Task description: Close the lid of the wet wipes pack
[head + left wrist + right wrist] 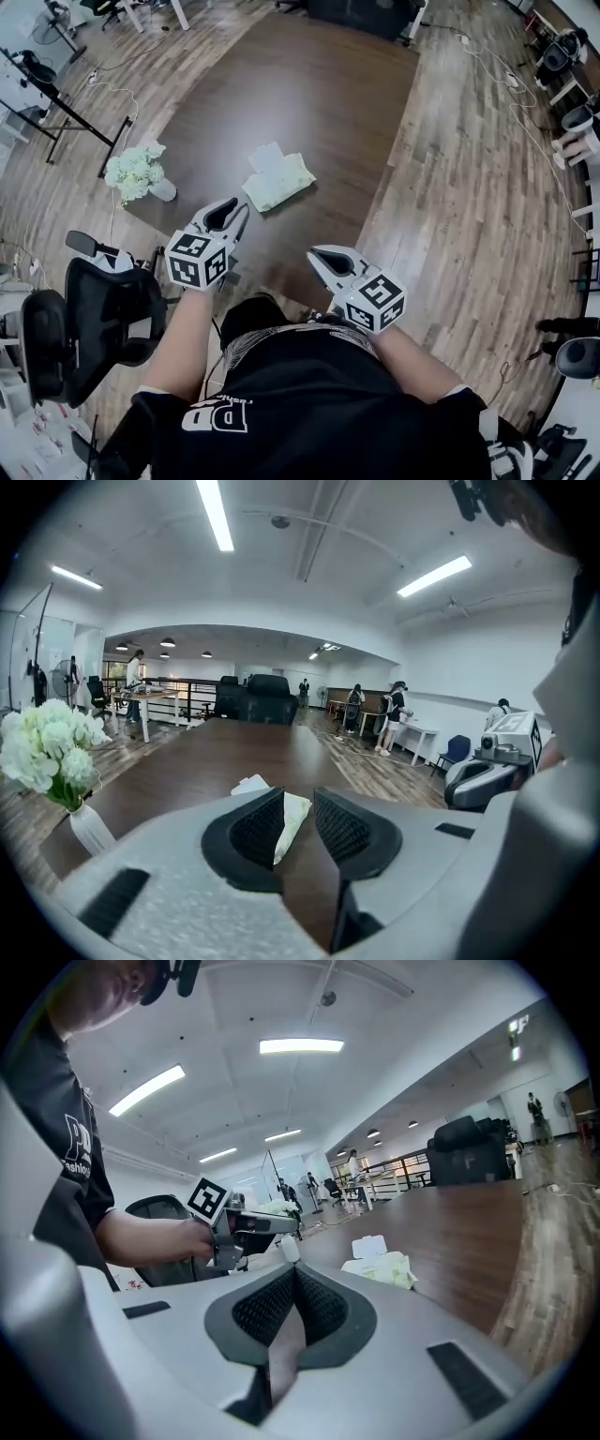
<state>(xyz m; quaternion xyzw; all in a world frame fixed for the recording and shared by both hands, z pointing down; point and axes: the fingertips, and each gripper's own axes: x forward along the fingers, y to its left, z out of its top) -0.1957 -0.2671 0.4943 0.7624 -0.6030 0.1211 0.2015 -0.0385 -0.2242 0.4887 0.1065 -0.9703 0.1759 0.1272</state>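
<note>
The pale green wet wipes pack lies on the dark brown table, its white lid flipped up at the far end. My left gripper hovers just short of the pack on its near left side, jaws open with nothing between them. In the left gripper view the pack shows through the gap of that gripper. My right gripper is farther back near the table's front edge, shut and empty. The right gripper view shows its pads touching and the pack ahead to the right.
A white vase of pale flowers stands at the table's left edge. A black office chair sits to my left. Wooden floor surrounds the table, with desks and chairs at the room's edges.
</note>
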